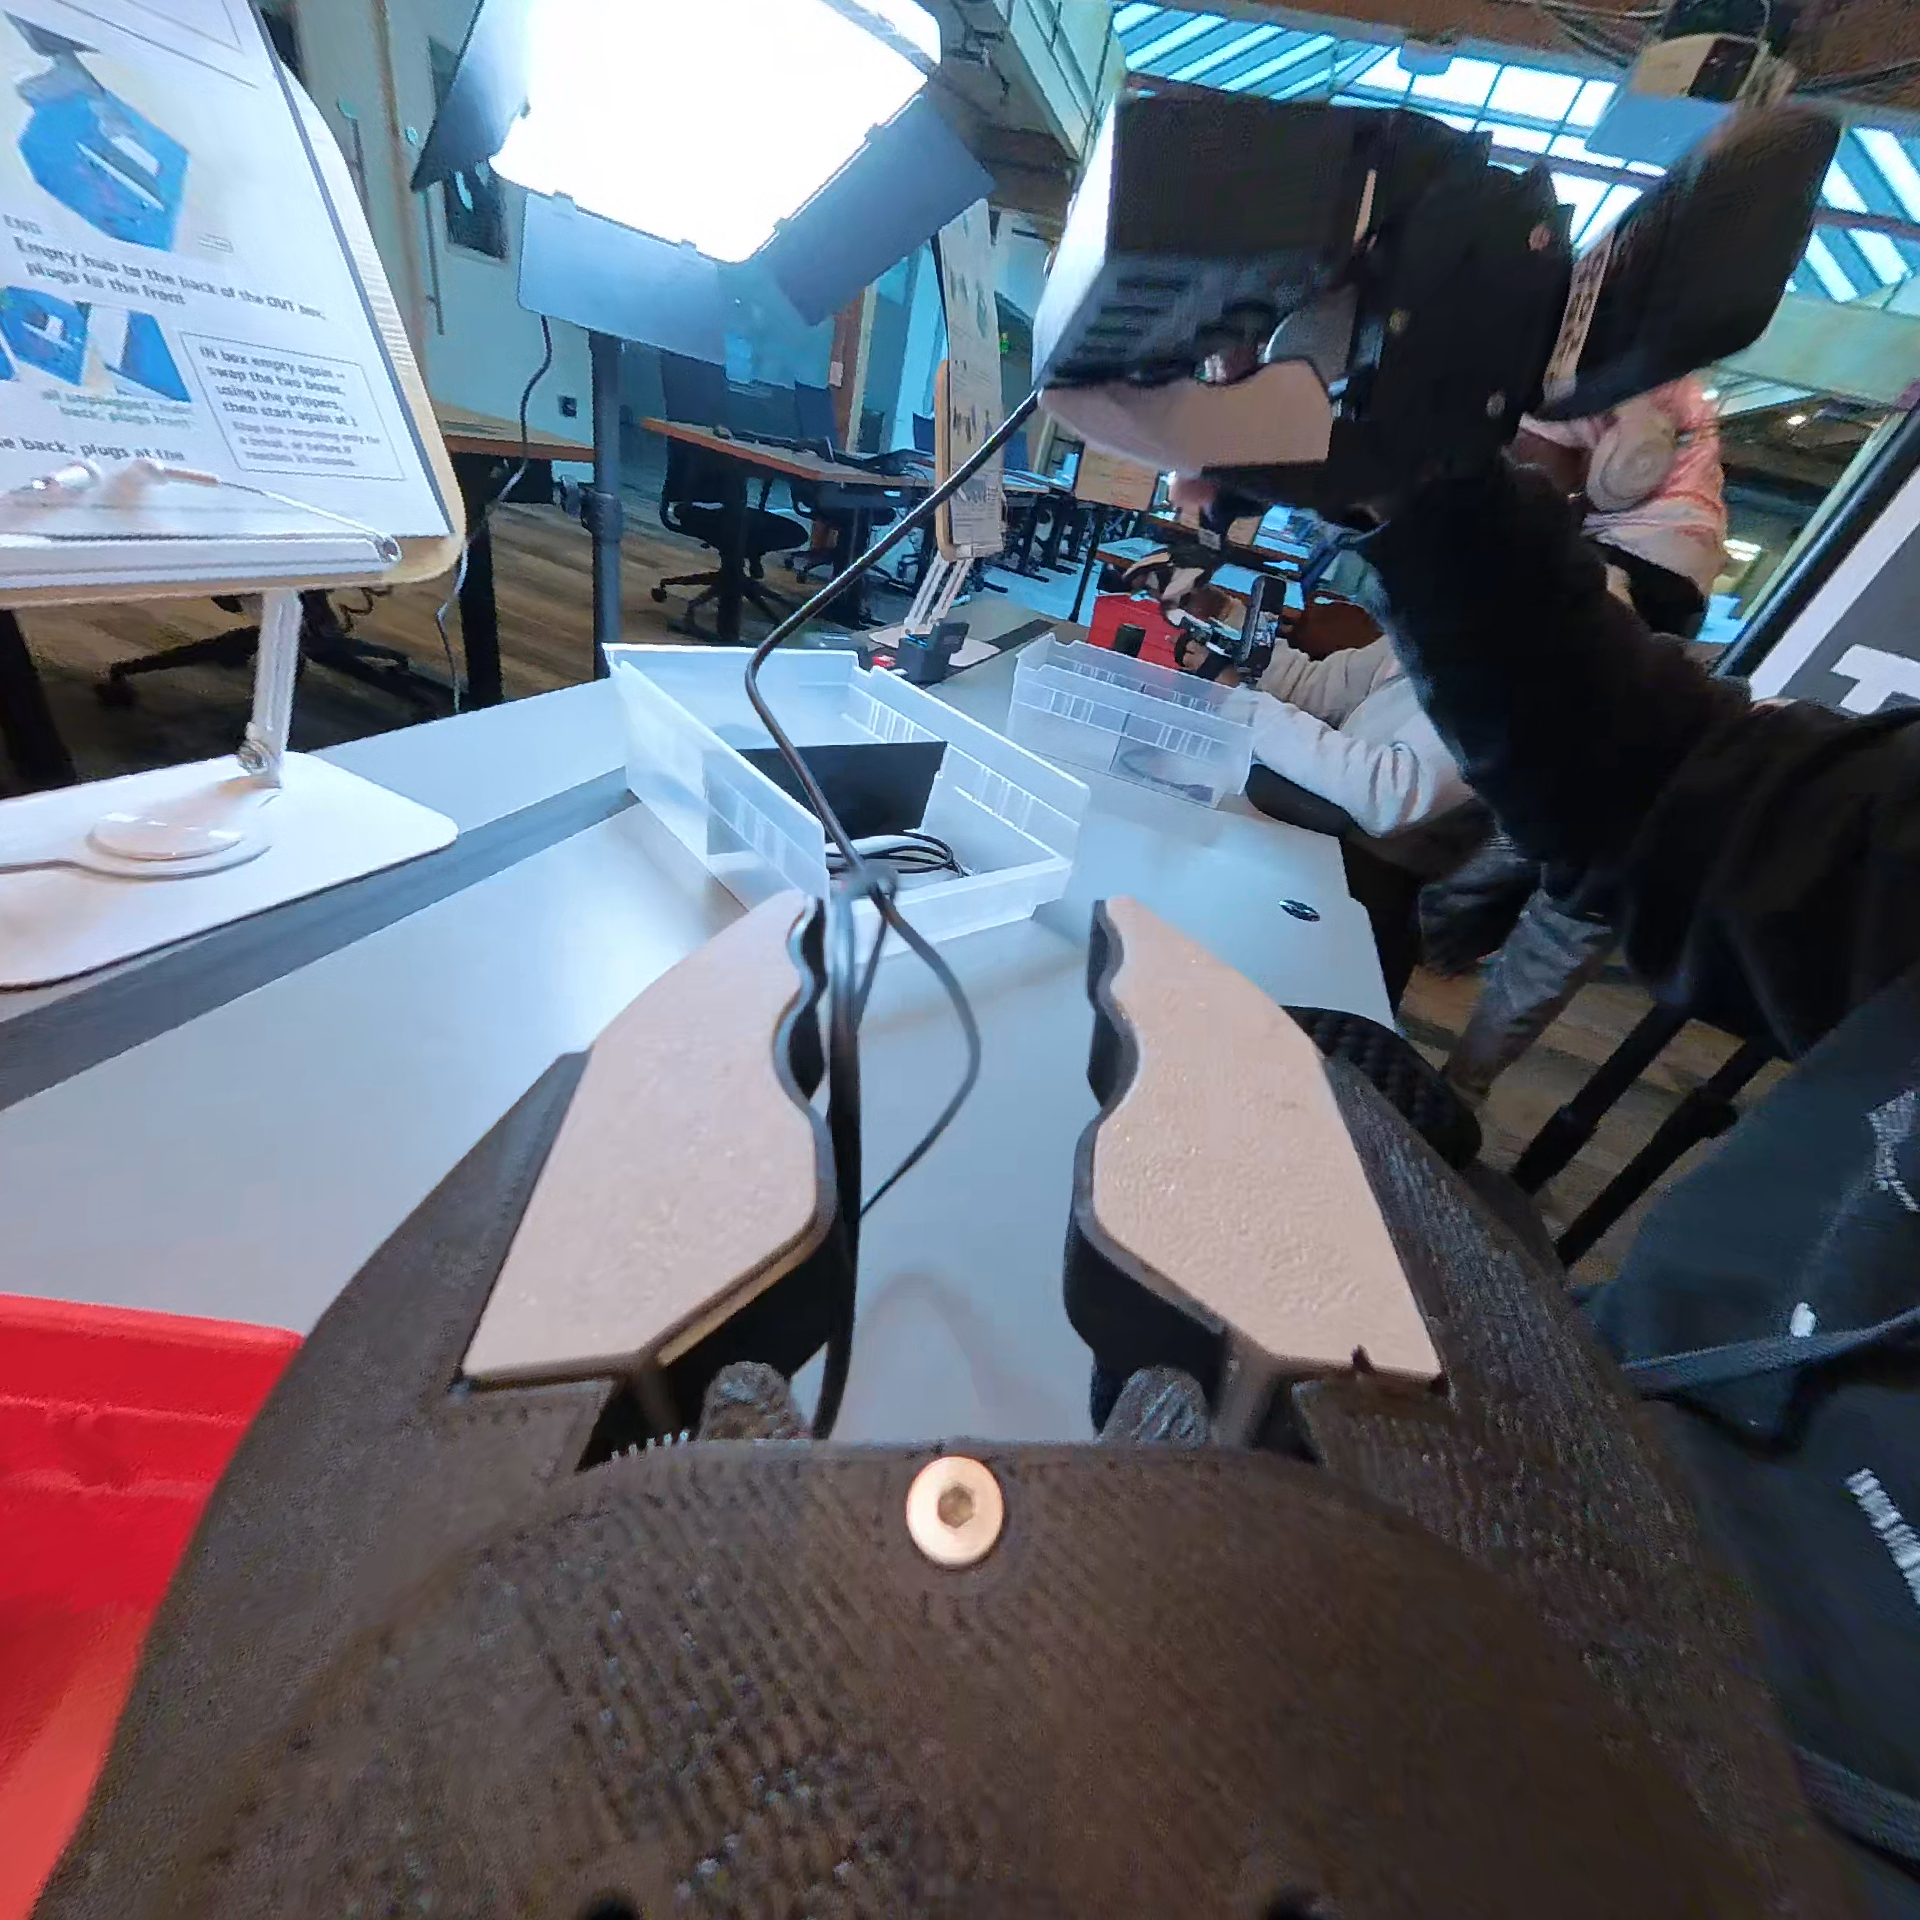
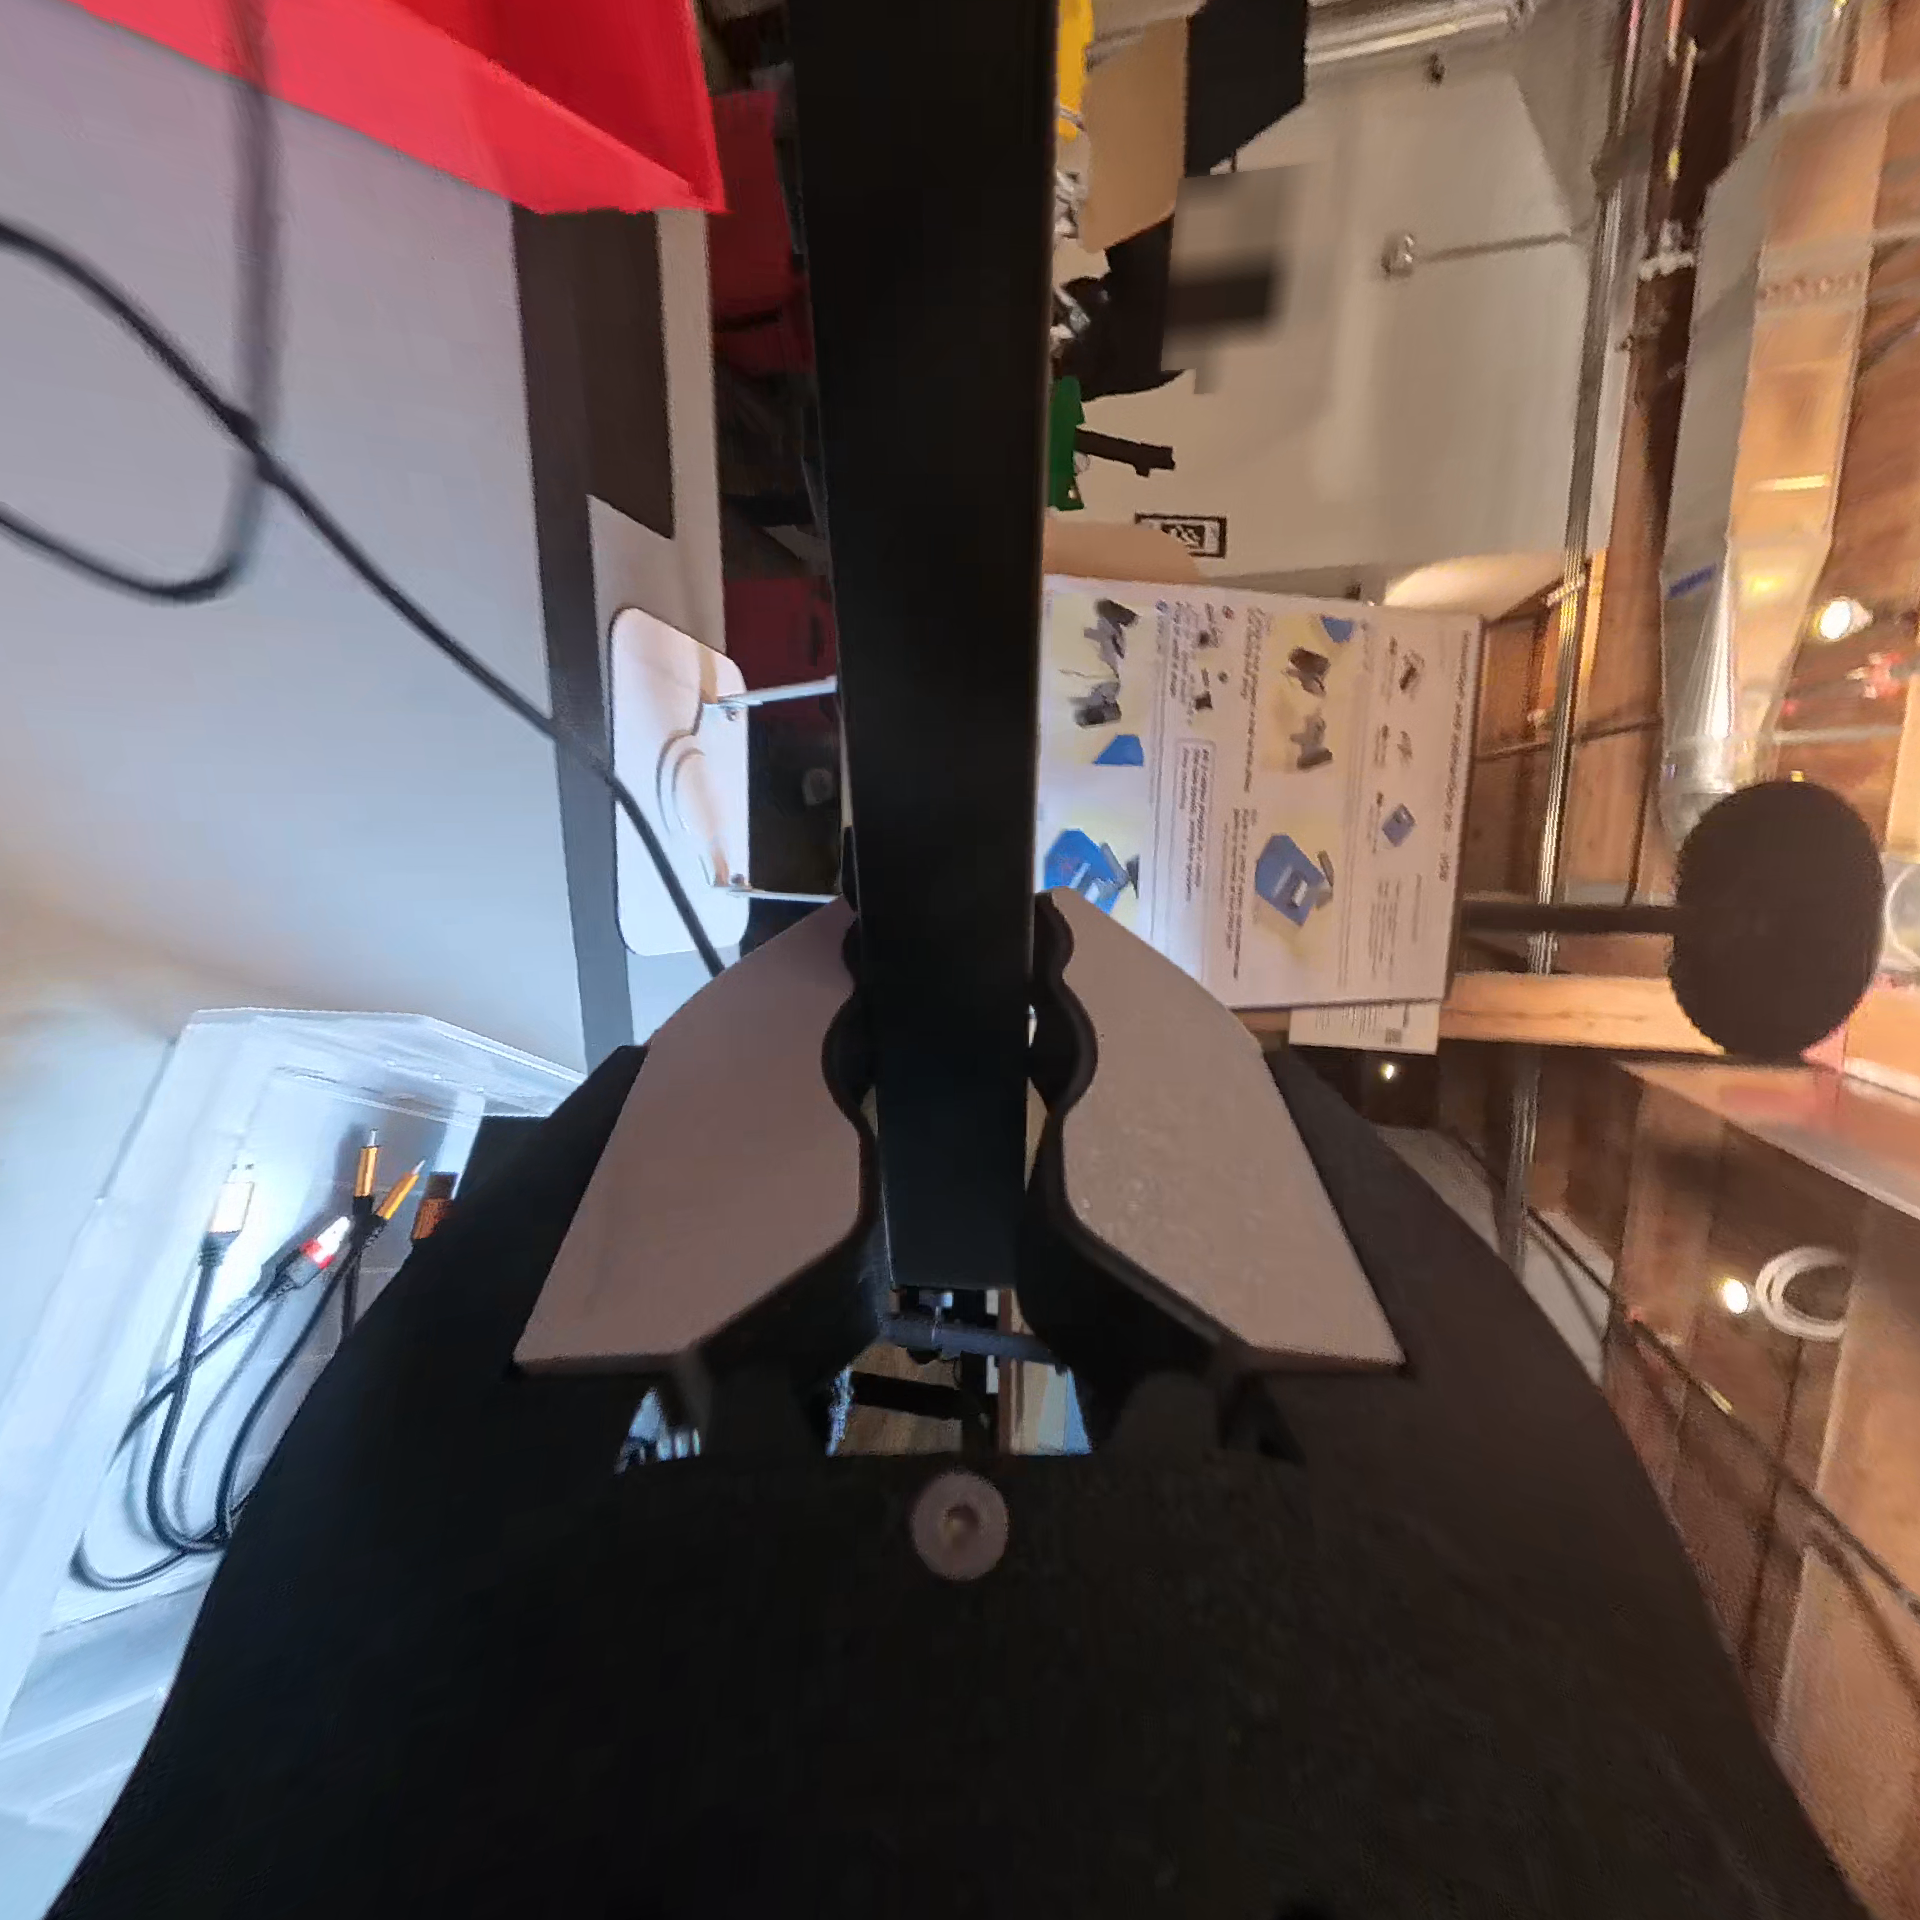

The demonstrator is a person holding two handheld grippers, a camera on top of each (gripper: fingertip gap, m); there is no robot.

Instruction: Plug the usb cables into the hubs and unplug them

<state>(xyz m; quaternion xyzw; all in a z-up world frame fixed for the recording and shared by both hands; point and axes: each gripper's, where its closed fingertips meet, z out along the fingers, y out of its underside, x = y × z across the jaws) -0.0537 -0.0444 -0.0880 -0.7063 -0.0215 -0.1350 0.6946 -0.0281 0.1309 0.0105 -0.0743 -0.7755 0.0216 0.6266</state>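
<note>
right tool clamped on stiff black hub | left tool apart, limp cable draped between | cable best gripped at plug

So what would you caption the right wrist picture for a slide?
Right gripper clamped on a black hub, held above a clear bin of USB cables.

Each black printed claw bears grey wavy-edged pads (one silver screw) and a black sleeve.
</note>
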